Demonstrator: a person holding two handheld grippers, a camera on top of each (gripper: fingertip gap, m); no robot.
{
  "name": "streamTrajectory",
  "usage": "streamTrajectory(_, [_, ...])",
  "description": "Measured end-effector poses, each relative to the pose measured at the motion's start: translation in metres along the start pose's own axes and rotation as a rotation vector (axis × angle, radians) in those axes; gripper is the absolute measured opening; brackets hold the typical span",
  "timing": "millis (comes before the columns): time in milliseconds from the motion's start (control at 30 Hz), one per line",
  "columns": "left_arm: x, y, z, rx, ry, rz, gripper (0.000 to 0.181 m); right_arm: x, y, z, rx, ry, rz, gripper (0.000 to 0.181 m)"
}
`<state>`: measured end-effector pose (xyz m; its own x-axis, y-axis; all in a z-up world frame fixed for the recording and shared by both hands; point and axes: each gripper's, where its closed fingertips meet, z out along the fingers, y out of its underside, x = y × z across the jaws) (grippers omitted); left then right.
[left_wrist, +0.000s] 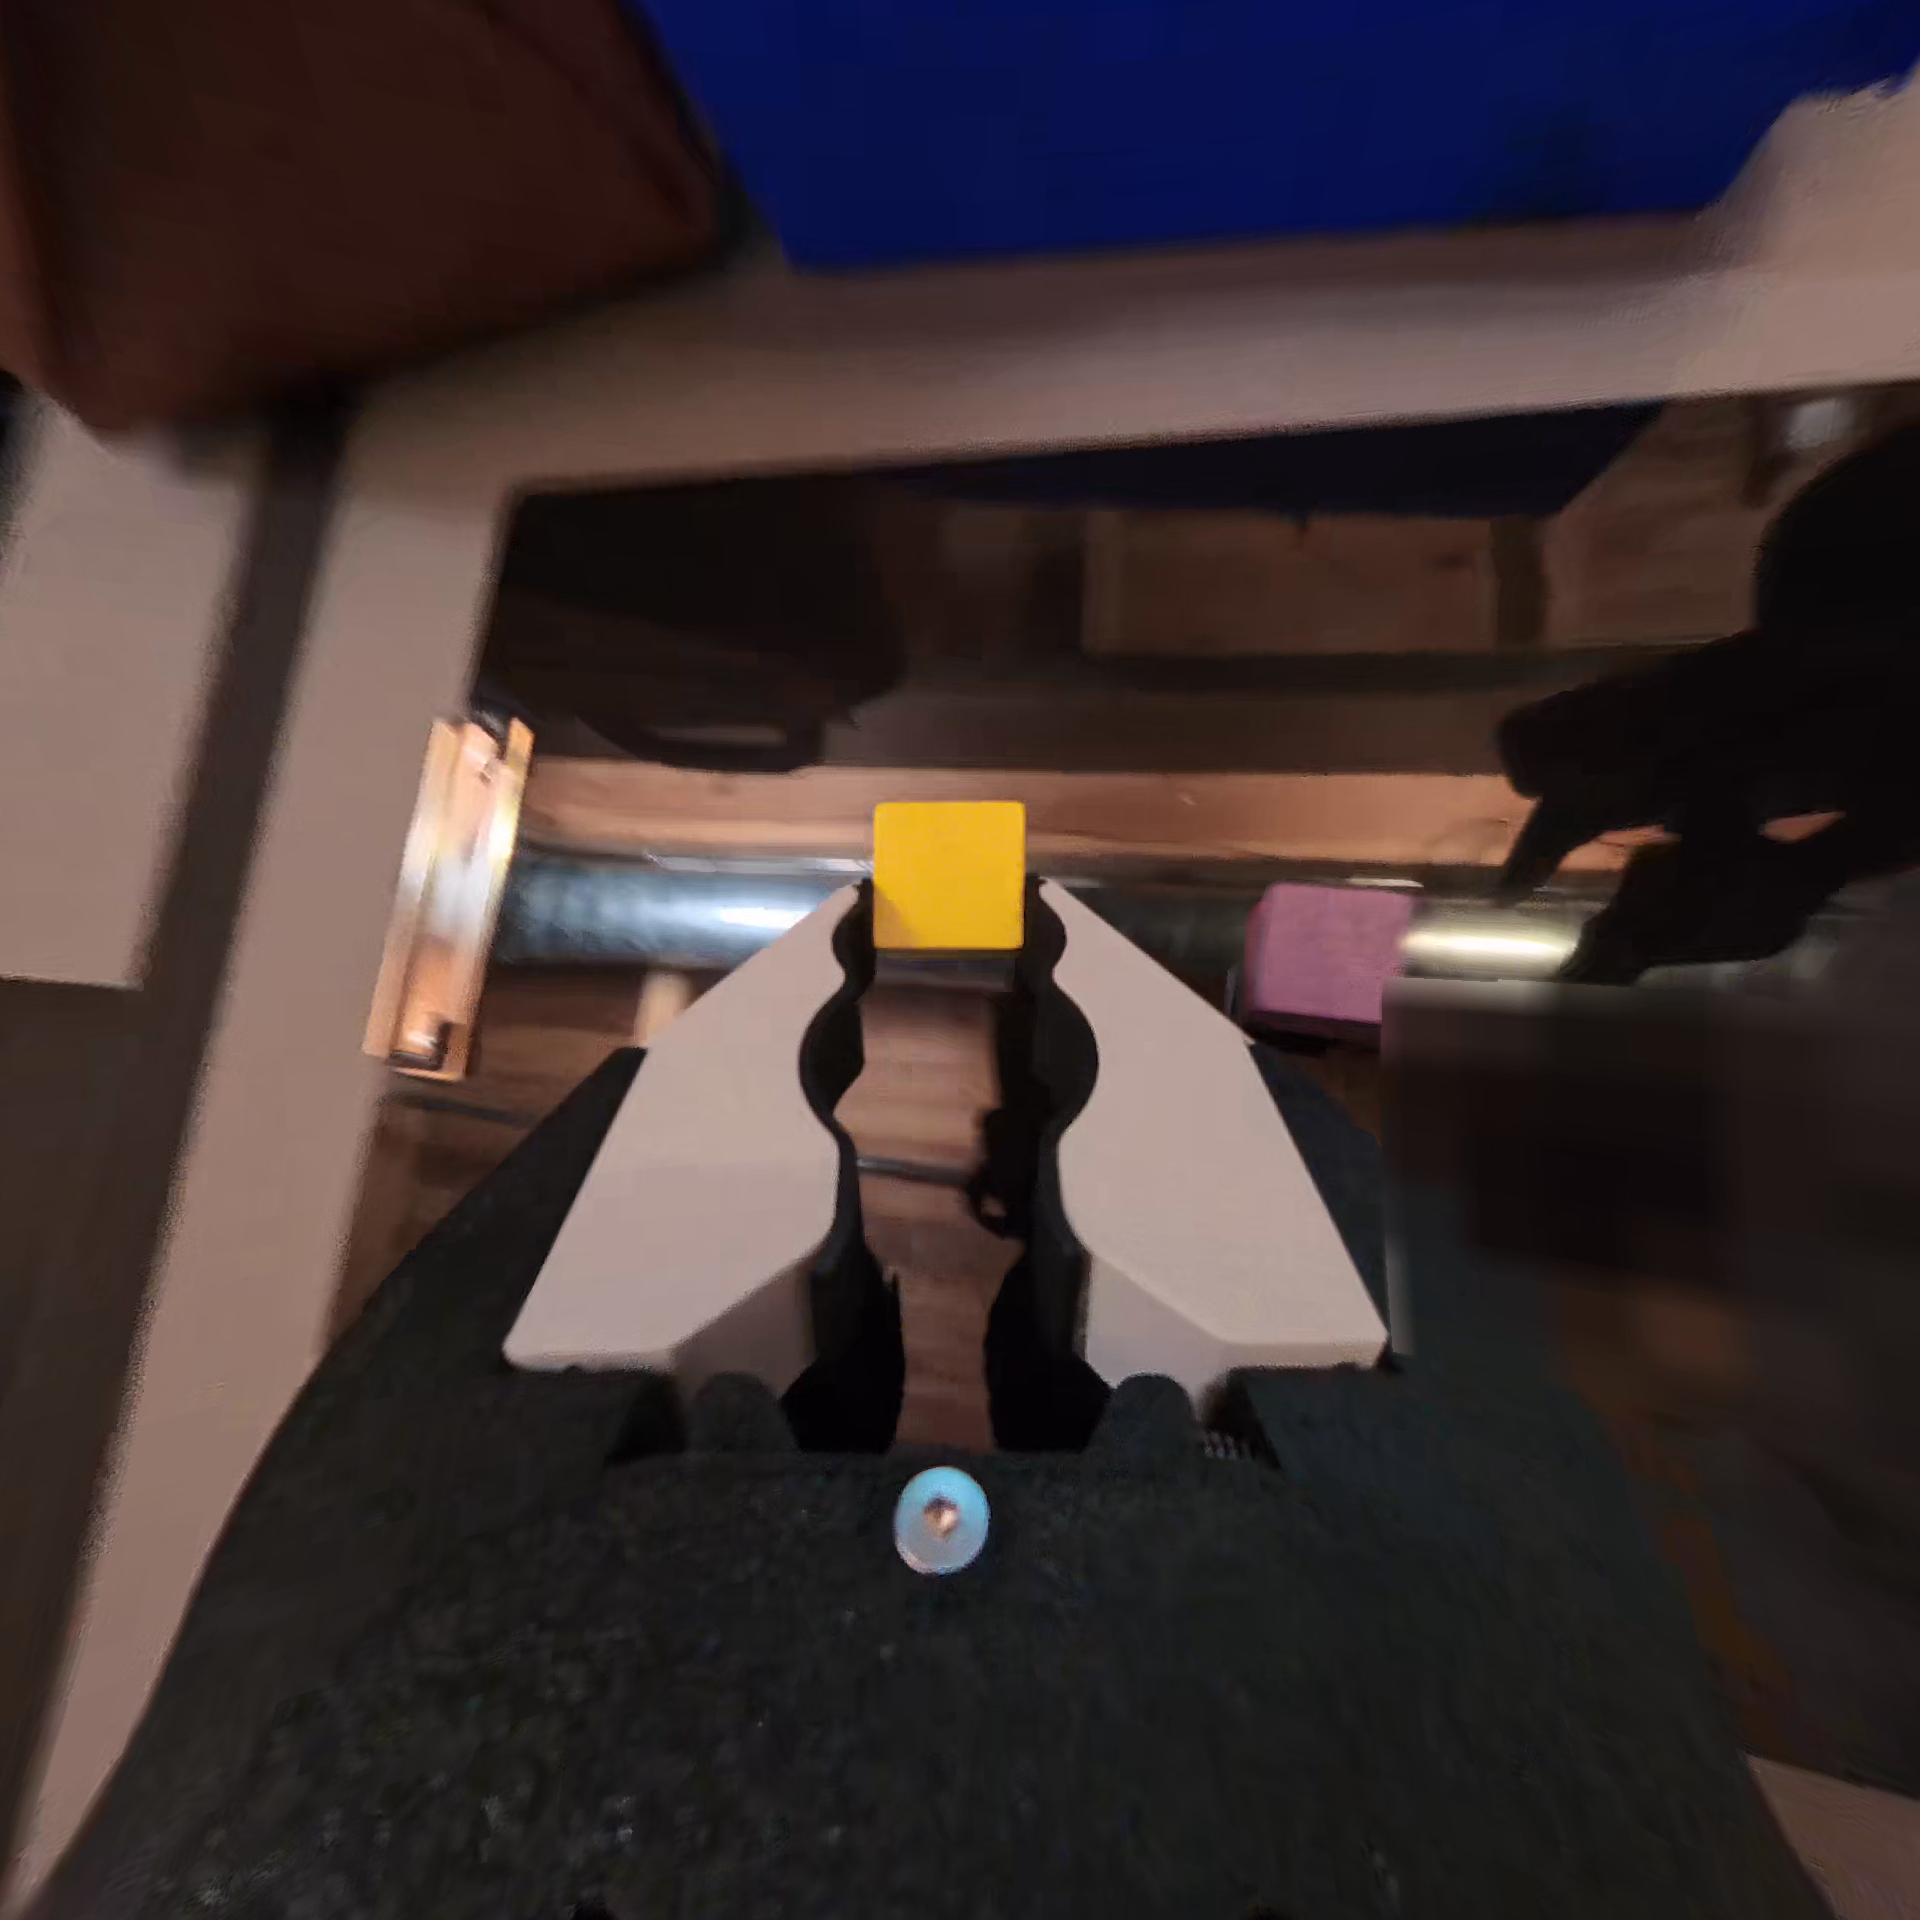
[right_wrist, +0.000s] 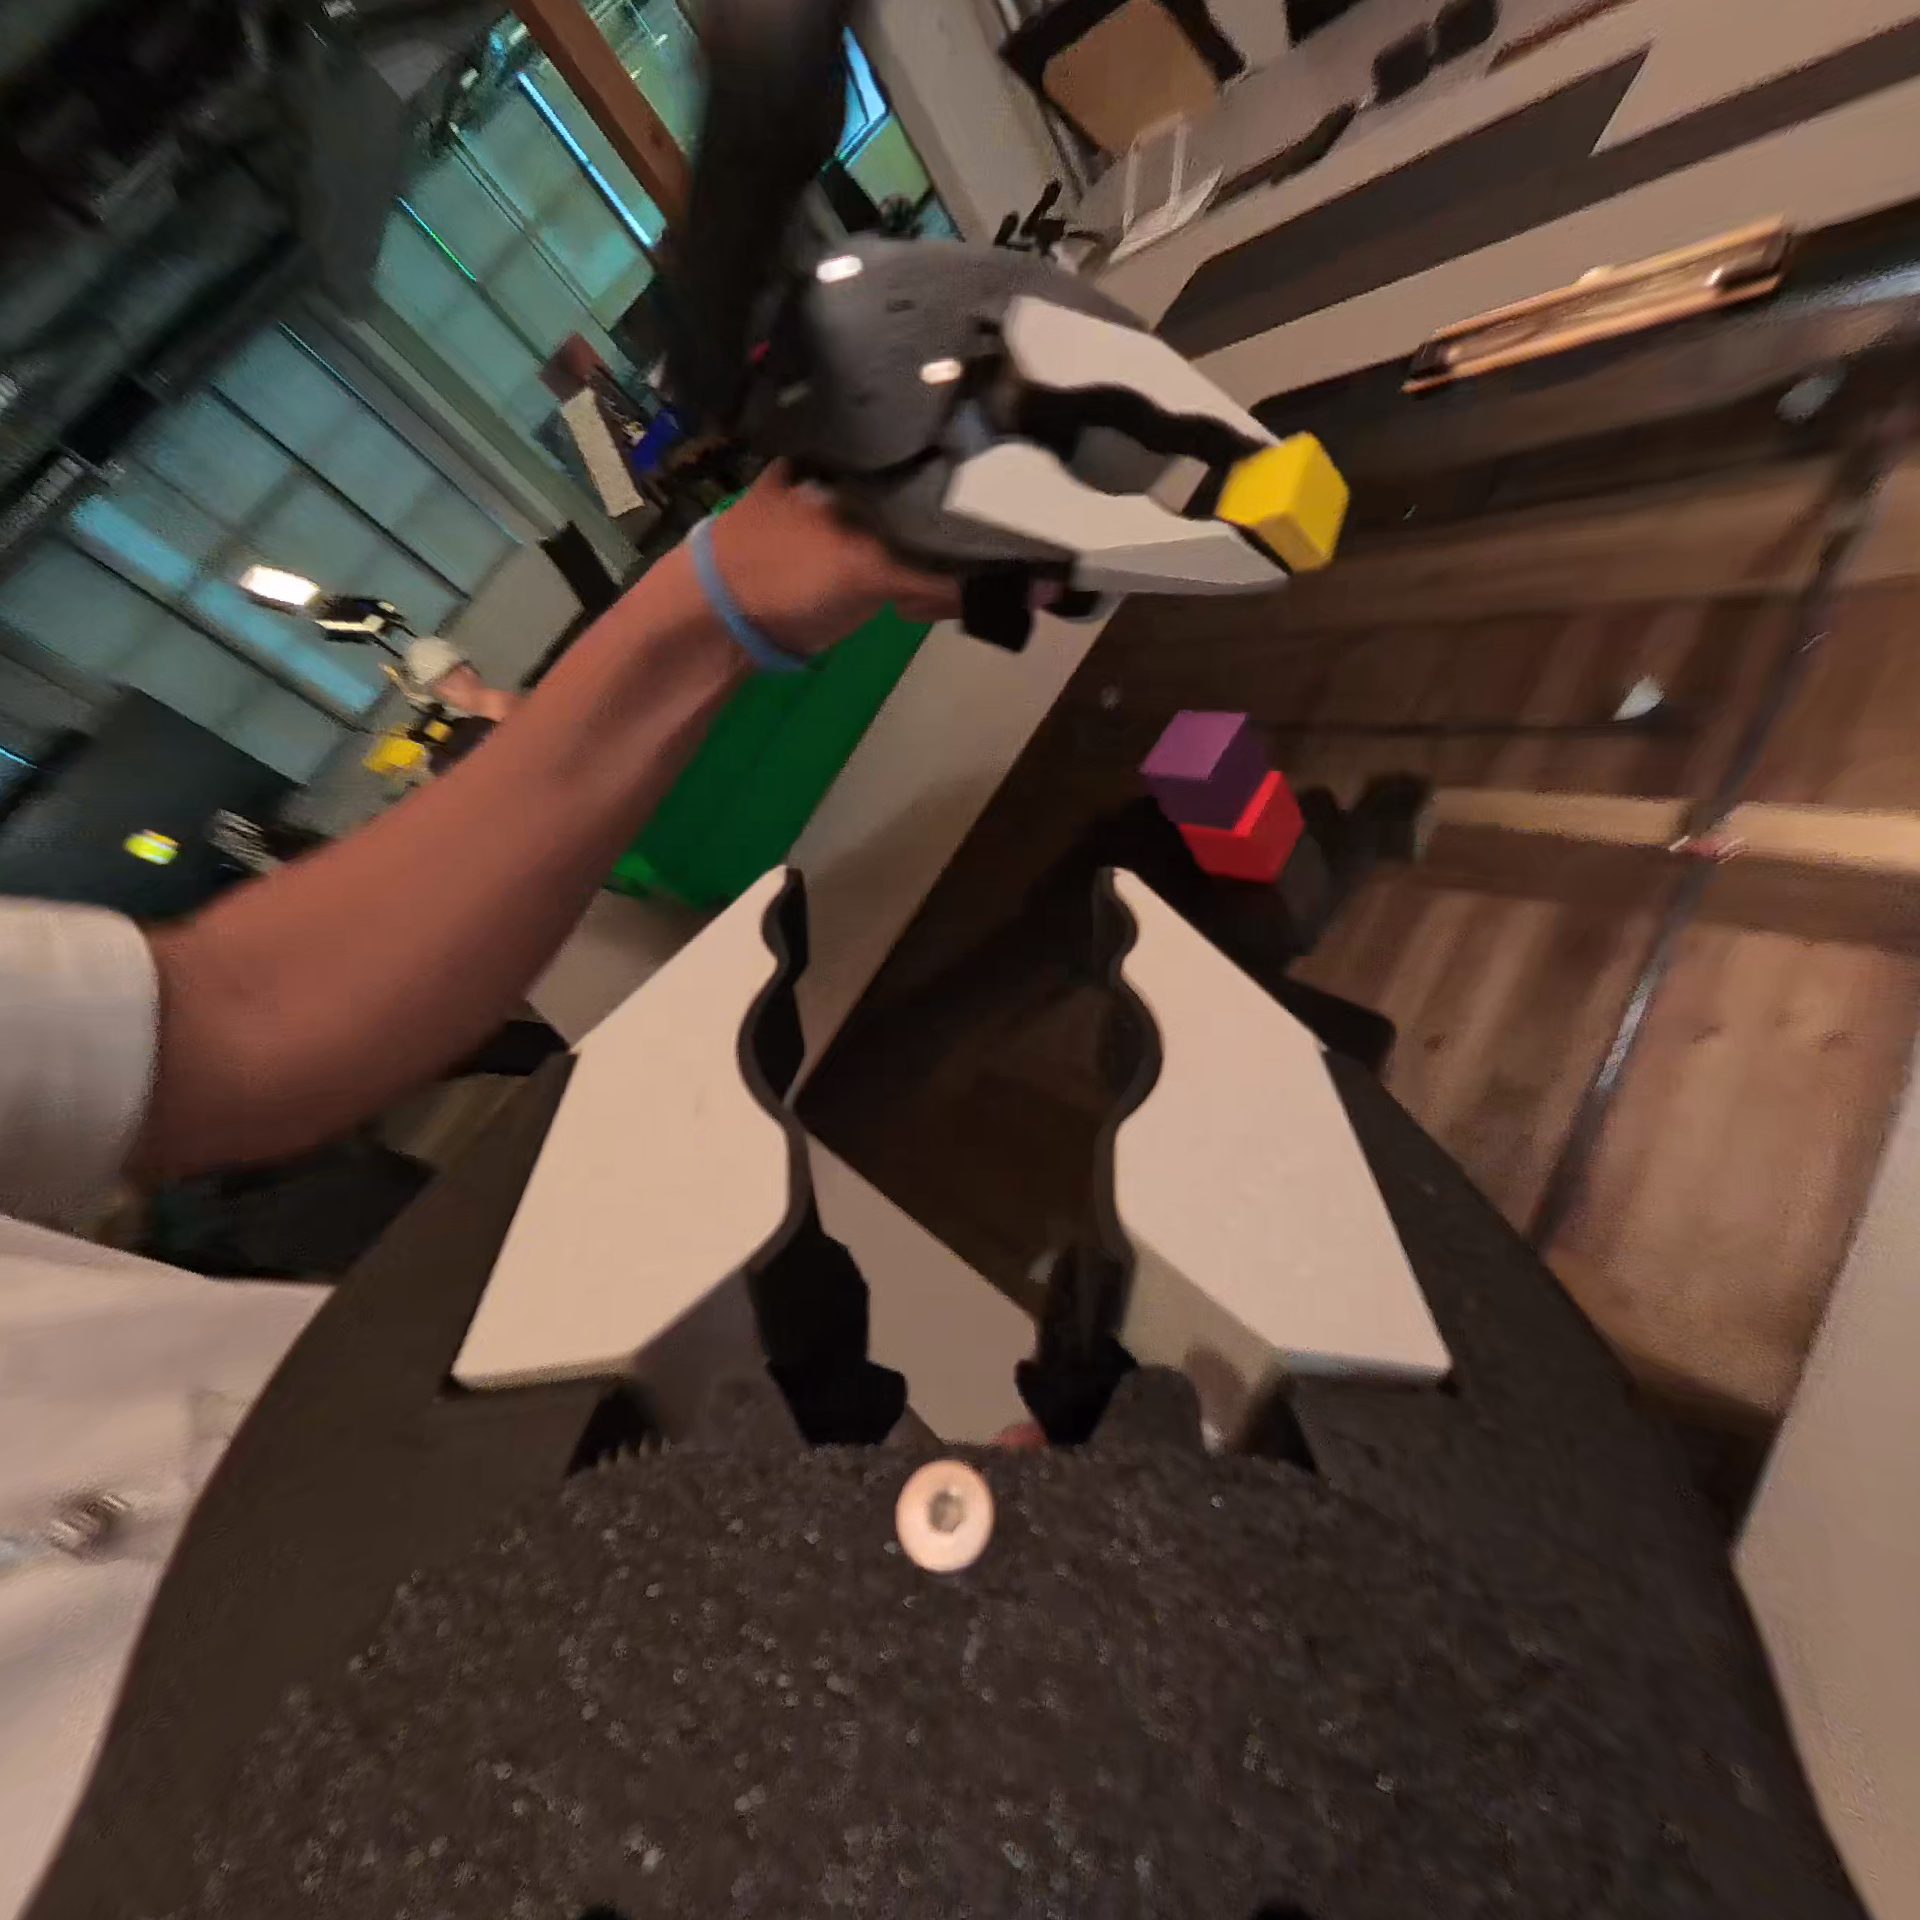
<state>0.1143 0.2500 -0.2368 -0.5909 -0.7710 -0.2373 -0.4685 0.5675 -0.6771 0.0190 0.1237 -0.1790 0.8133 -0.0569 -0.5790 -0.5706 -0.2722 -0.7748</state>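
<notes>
**Left claw holds yellow cube, right claw free**

Left wrist view: left gripper (left_wrist: 948, 894) clenched on 1 yellow cube (left_wrist: 948, 875) at its fingertips; purple cube (left_wrist: 1325, 951) right of it, blurred.

Right wrist view: right gripper (right_wrist: 951, 914) released, holding nothing. Purple cube (right_wrist: 1205, 764) sits on red cube (right_wrist: 1247, 831) on the wooden surface (right_wrist: 1662, 1039), below the yellow cube (right_wrist: 1286, 501).

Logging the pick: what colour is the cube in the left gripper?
Yellow. The cube sits clamped at the left gripper's tips; clearest in the left wrist view.

A white table frame (left_wrist: 727, 343) stands over wood flooring (right_wrist: 1714, 1143); large windows (right_wrist: 312, 436) line the far wall.
</notes>
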Motion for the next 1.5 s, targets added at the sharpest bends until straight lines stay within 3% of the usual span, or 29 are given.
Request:
streamTrajectory(67, [0.015,-0.027,-0.031,0.069,-0.068,0.115,0.029,0.005,-0.023,0.010,-0.007,-0.036,0.098,0.066])
streamTrajectory(167, [0.046,-0.058,-0.067,0.130,-0.135,0.299,0.029,0.003,-0.057,0.025,-0.003,-0.142,0.183,0.063])
streamTrajectory(267, [0.069,-0.076,-0.085,0.153,-0.168,0.383,0.029,-0.012,-0.068,0.038,-0.058,-0.274,0.207,0.063])
streamTrajectory(300, [0.075,-0.077,-0.087,0.139,-0.165,0.396,0.029,-0.017,-0.069,0.040,-0.073,-0.307,0.215,0.056])
streamTrajectory(367, [0.078,-0.076,-0.089,0.117,-0.194,0.414,0.029,-0.012,-0.064,0.042,-0.109,-0.262,0.154,0.025])
streamTrajectory(467, [0.081,-0.074,-0.091,0.108,-0.219,0.313,0.033,-0.013,-0.060,0.034,-0.165,-0.256,0.140,0.025])
streamTrajectory(567, [0.091,-0.069,-0.097,0.159,-0.205,0.142,0.034,0.016,-0.068,-0.001,-0.193,-0.075,-0.044,0.025])
streamTrajectory(633, [0.100,-0.057,-0.100,0.176,-0.169,-0.035,0.034,0.058,-0.089,-0.048,-0.201,0.138,-0.206,0.025])
streamTrajectory(700, [0.119,-0.047,-0.101,0.222,-0.079,-0.208,0.033,0.121,-0.110,-0.113,-0.262,0.452,-0.355,0.025])
streamTrajectory(767, [0.135,-0.041,-0.102,0.303,-0.013,-0.371,0.033,0.177,-0.101,-0.168,-0.466,0.629,-0.393,0.025])
streamTrajectory(833, [0.152,-0.038,-0.103,0.368,0.081,-0.491,0.033,0.213,-0.074,-0.198,-0.711,0.678,-0.374,0.024])
streamTrajectory(967, [0.166,-0.035,-0.101,0.400,0.129,-0.576,0.033,0.248,-0.026,-0.218,-1.105,0.655,-0.355,0.025])
streamTrajectory(1100, [0.159,-0.030,-0.100,0.373,0.088,-0.580,0.033,0.263,-0.017,-0.210,-1.206,0.643,-0.387,0.025])
streamTrajectory(1433, [0.134,-0.009,-0.092,0.315,-0.002,-0.610,0.036,0.272,-0.020,-0.210,-1.171,0.649,-0.364,0.025])
streamTrajectory(1500, [0.128,-0.004,-0.083,0.301,-0.009,-0.608,0.038,0.273,-0.023,-0.210,-1.122,0.656,-0.343,0.034])
